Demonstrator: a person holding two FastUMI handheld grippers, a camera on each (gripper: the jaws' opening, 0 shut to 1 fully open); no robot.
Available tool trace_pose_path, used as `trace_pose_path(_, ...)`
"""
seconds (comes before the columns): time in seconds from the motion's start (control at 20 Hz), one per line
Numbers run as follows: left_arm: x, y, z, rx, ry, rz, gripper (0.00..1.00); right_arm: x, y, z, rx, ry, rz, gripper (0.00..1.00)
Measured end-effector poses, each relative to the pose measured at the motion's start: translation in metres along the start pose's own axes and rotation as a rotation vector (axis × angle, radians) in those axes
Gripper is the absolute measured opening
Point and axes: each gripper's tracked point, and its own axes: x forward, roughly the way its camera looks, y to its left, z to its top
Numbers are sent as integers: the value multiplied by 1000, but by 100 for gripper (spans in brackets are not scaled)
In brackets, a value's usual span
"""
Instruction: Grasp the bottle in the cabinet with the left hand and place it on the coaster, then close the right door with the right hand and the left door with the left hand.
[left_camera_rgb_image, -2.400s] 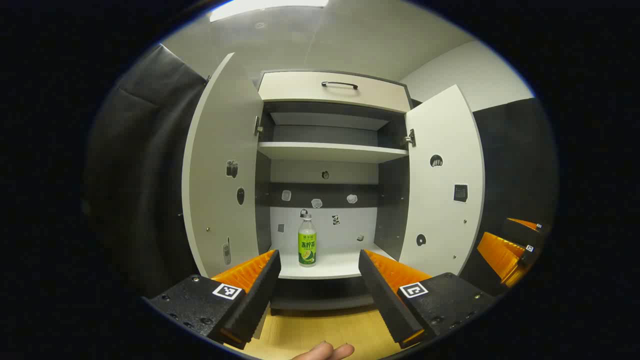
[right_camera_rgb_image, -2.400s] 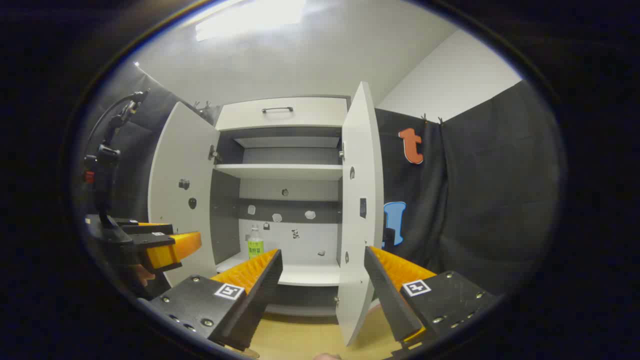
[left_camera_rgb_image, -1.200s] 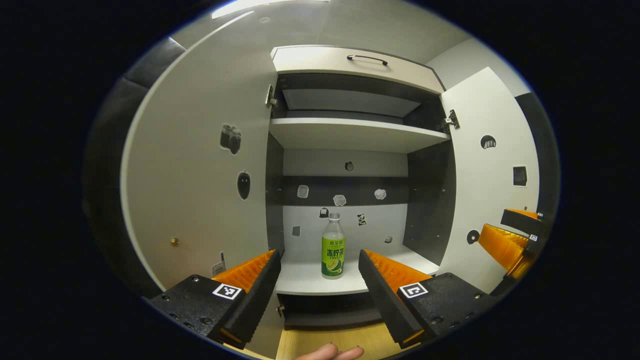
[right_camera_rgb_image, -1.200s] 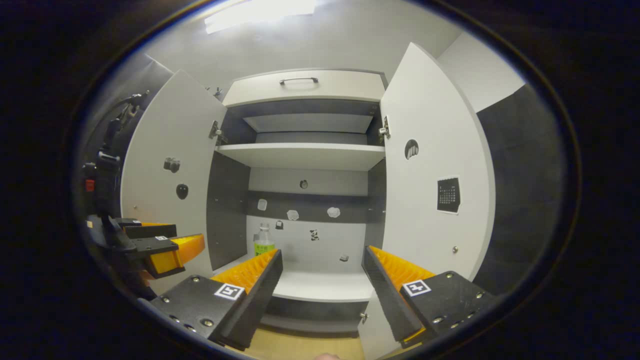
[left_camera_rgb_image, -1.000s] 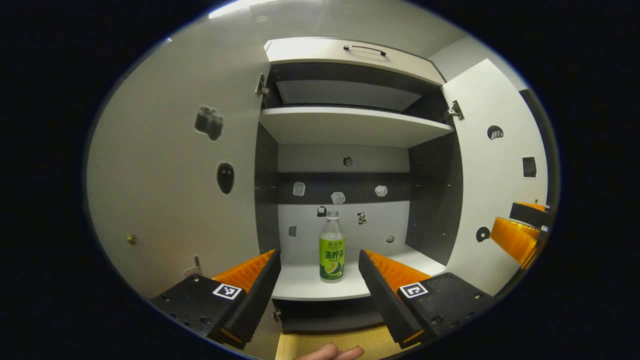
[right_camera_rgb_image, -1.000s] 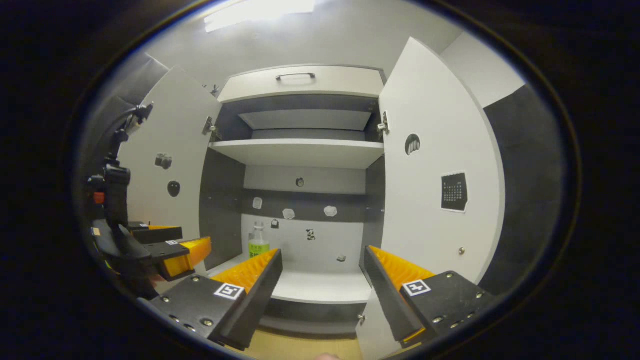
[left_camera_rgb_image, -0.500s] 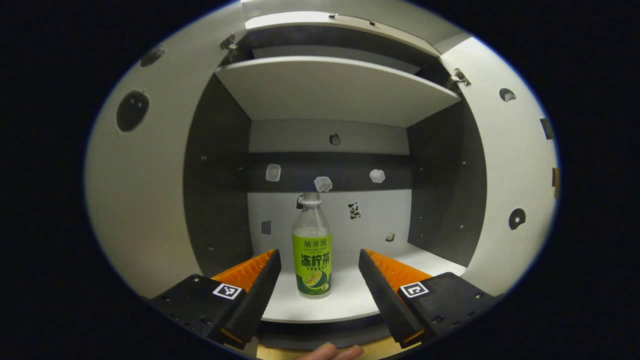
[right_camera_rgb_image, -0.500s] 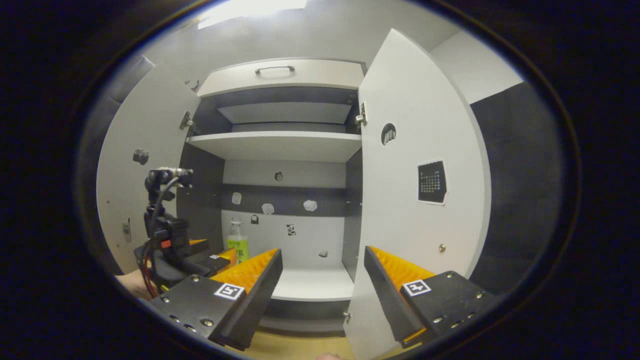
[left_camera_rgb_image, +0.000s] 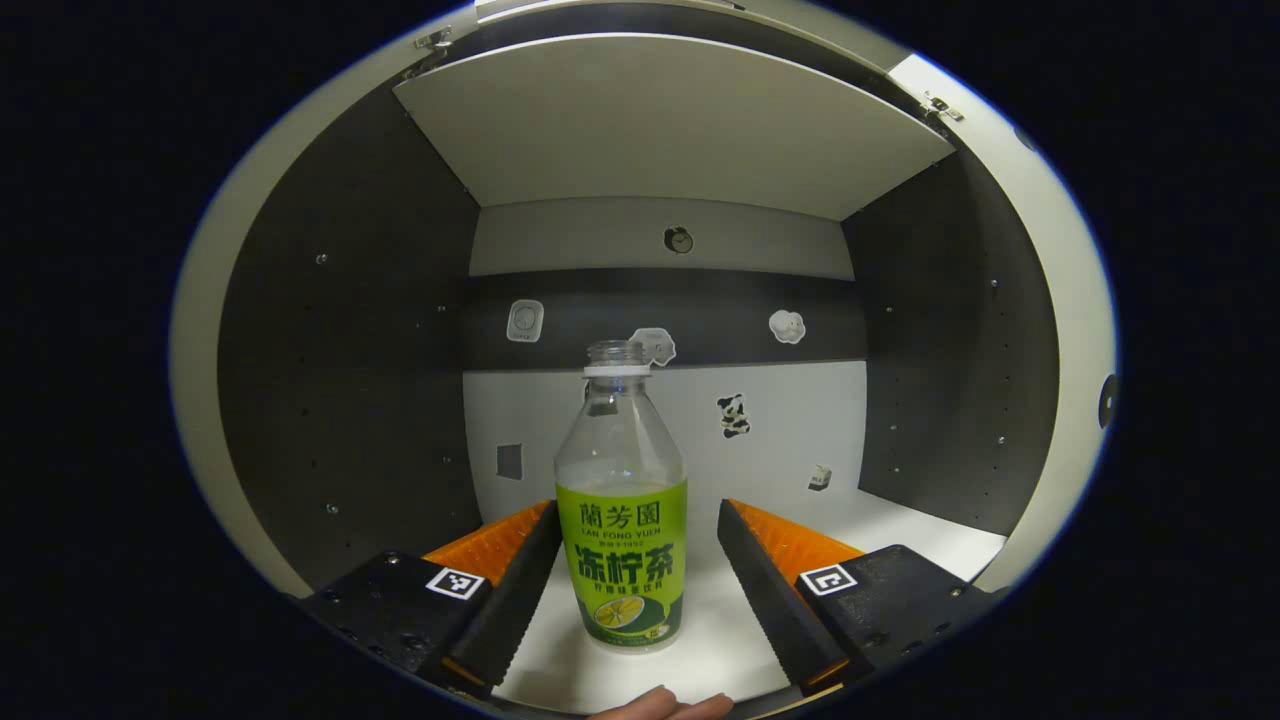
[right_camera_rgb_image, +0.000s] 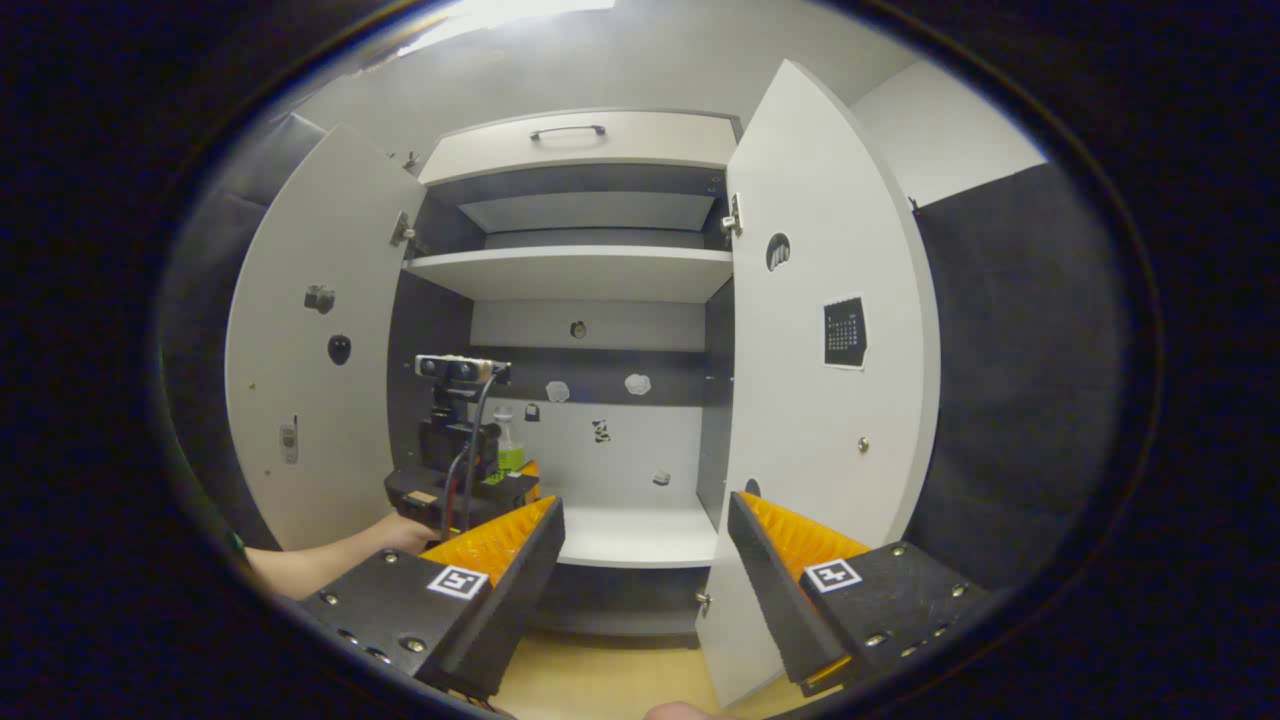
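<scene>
The bottle (left_camera_rgb_image: 621, 500) stands upright on the lower shelf (left_camera_rgb_image: 880, 520) of the cabinet (right_camera_rgb_image: 575, 160), its long axis vertical and its neck without a cap as far as the left gripper view shows. The left hand-held gripper (left_camera_rgb_image: 633, 570) is inside the cabinet opening with its jaws spread wide, one finger on each side of the bottle's labelled lower body. There is a visible gap on both sides, so neither finger presses on the bottle yet. The bottle lies straight ahead of this gripper, between the fingertips and slightly toward the left finger, so a plain squeeze looks like the next move; a small shift to centre it may help keep the bottle from being nudged sideways.

In the right gripper view the left hand-held gripper (right_camera_rgb_image: 470, 485) appears farther off at the shelf, held by a person's hand (right_camera_rgb_image: 400, 535), with the bottle (right_camera_rgb_image: 508, 445) just beyond it. The right hand-held gripper (right_camera_rgb_image: 645, 545) hangs well back from the cabinet with its jaws wide apart and nothing between them. It is the nearer one to the right door (right_camera_rgb_image: 830, 400), which stands swung open, as does the left door (right_camera_rgb_image: 300, 400). The left gripper is clearly the nearer to the bottle. No coaster can be made out, so the placing spot cannot be judged.
</scene>
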Motion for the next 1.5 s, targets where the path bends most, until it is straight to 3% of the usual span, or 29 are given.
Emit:
trace_pose_path(0.15,13,2,10,21,-25,0,98,-17,18,14,47,-50,72,99)
trace_pose_path(0.2,18,5,8,24,-20,4,96,-20,19,13,44,-47,75,99)
trace_pose_path(0.3,13,8,8,17,19,11,79,-25,15,10,15,-21,49,99)
trace_pose_path(0.4,-1,5,13,-12,41,5,80,-32,14,9,-3,0,43,99)
trace_pose_path(0.65,-59,-1,40,-30,23,-23,79,-55,29,6,39,47,127,99)
trace_pose_path(0.85,-117,-8,59,-80,11,-43,79,-78,28,11,0,36,135,99)
trace_pose_path(0.95,-148,-5,65,-82,16,-30,79,-92,28,14,-26,28,150,95)
trace_pose_path(1.0,-161,-3,68,-78,15,-19,79,-98,26,16,-26,21,155,99)
trace_pose_path(1.5,-283,8,64,-81,40,66,80,-150,4,33,-11,-31,205,99)
